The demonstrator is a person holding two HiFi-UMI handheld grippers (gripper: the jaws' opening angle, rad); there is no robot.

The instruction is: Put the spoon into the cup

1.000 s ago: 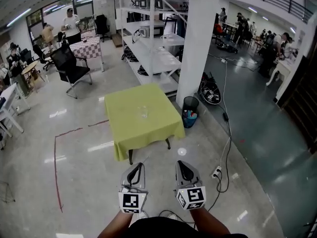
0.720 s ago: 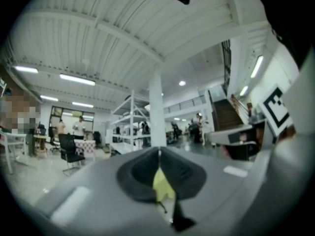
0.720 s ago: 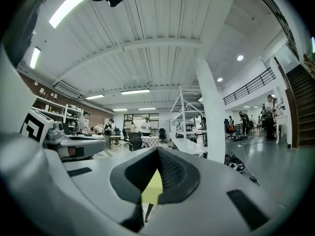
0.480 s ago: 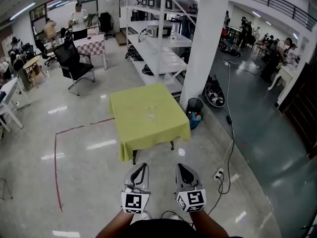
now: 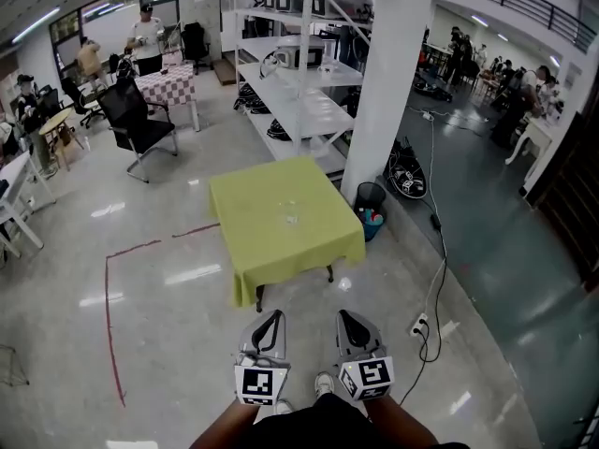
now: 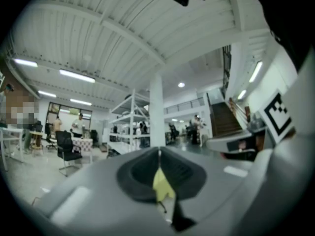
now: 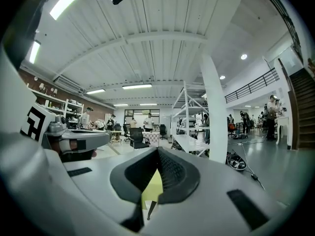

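A small table under a yellow-green cloth (image 5: 271, 251) stands on the floor ahead of me. Near its middle is a clear glass cup (image 5: 293, 218); anything lying beside it is too small to make out, and I cannot pick out the spoon. My left gripper (image 5: 276, 314) and right gripper (image 5: 343, 313) hang side by side well short of the table's near edge, pointing at it. Both are shut with nothing between the jaws. In the left gripper view the jaws (image 6: 158, 151) meet over a sliver of yellow cloth (image 6: 161, 185); the right gripper view shows the same (image 7: 157, 149).
A white pillar (image 5: 384, 82) and white shelving (image 5: 299, 73) stand behind the table, with a black bin (image 5: 372, 199) at the pillar's foot. A cable (image 5: 436, 269) and power strip (image 5: 419, 324) lie on the right floor. Red tape (image 5: 110, 316) marks the left floor. Chair (image 5: 131, 124) and people stand far back.
I have walked closer to the table, which now looks a little larger and nearer. Both grippers came along, still shut and side by side. A shoe now shows between them.
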